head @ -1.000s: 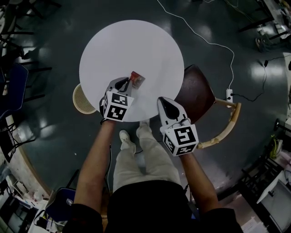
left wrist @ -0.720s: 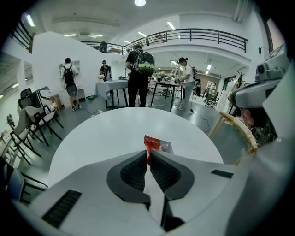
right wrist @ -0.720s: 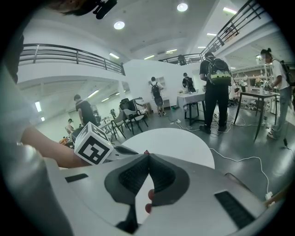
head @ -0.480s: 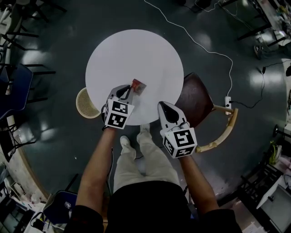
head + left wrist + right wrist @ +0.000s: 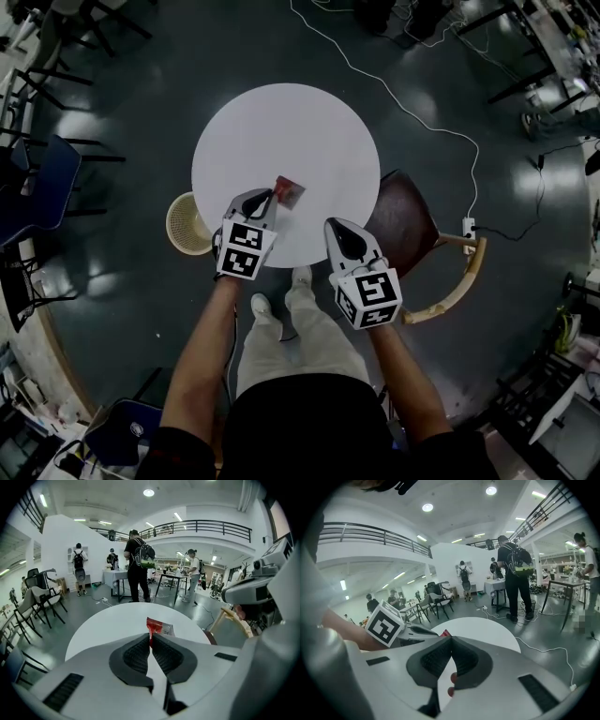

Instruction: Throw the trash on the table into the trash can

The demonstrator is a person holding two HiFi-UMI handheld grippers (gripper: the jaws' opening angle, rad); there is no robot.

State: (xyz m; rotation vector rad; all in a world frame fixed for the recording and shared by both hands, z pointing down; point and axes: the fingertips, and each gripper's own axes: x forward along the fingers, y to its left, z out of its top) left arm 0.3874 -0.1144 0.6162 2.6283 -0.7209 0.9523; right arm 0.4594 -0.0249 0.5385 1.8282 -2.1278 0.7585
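**Wrapper pinched, the carry to the can is next**

The left tool (image 5: 150, 638) has its two jaws closed on one red corner of a small red and white plastic wrapper (image 5: 160, 628). The rest of the wrapper sticks out beyond the tips, over the round white surface (image 5: 281, 131), near its edge on the person's side. The right tool (image 5: 451, 642) has its jaws together with nothing between them, and it hovers beside that edge, apart from the wrapper. I see no other trash on the surface.

The picking step looks done, so I judge that the carrying step is in hand. The round beige woven trash can (image 5: 187, 225) stands on the dark floor just beside the surface, on the left. The next move, I think, calls for bringing the left tool over its opening with the thin grip firm, and only then letting the jaws part.
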